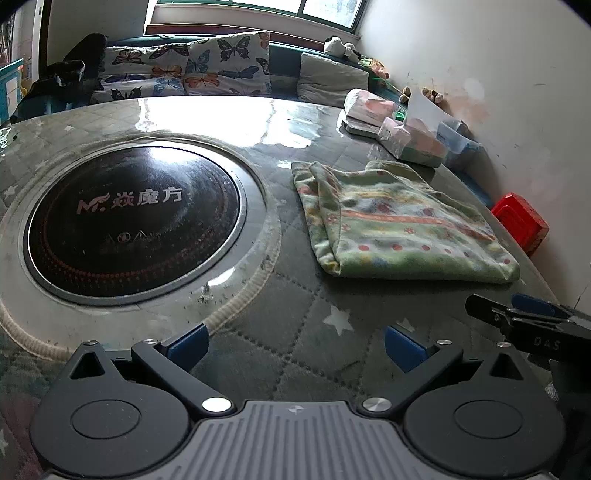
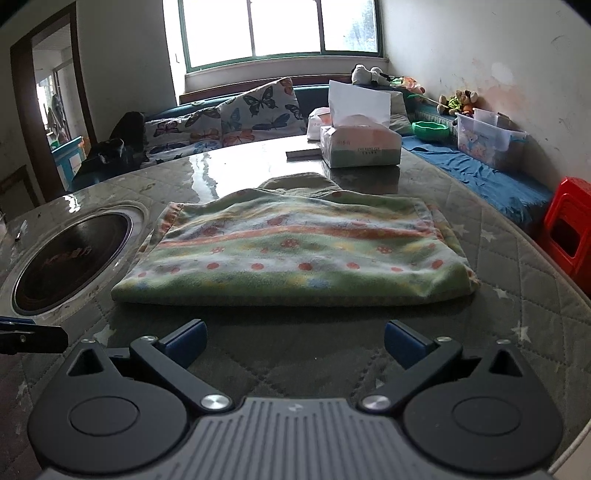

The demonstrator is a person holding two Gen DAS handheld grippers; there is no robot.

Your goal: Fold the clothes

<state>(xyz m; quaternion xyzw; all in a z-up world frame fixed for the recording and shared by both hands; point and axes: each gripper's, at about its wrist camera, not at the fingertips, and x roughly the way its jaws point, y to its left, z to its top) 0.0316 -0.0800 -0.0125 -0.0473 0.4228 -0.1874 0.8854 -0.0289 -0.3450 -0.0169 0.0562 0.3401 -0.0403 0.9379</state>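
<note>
Blue pads tip the jaws of both grippers, and both pairs stand released with nothing between them: the left gripper (image 1: 295, 347) hovers over bare quilted covering, the right gripper (image 2: 295, 343) just short of the near edge of the folded garment (image 2: 295, 251). The garment, a green fleecy piece with orange stripes and red dots, lies flat on the surface (image 2: 498, 258), folded into a rough rectangle, with its folded edge toward the right gripper. From the left wrist view it sits ahead and to the right, well apart from the left gripper. Beside the garment, toward the left, a round black cooktop (image 1: 133, 218) with pale lettering is set into the surface. Past the garment stands a tissue box (image 2: 360, 146) with a white sheet sticking up. Farther back, butterfly-print cushions (image 2: 236, 118) line a bench under the window (image 2: 280, 29), and a red plastic stool (image 2: 569, 236) stands off the right edge.
</note>
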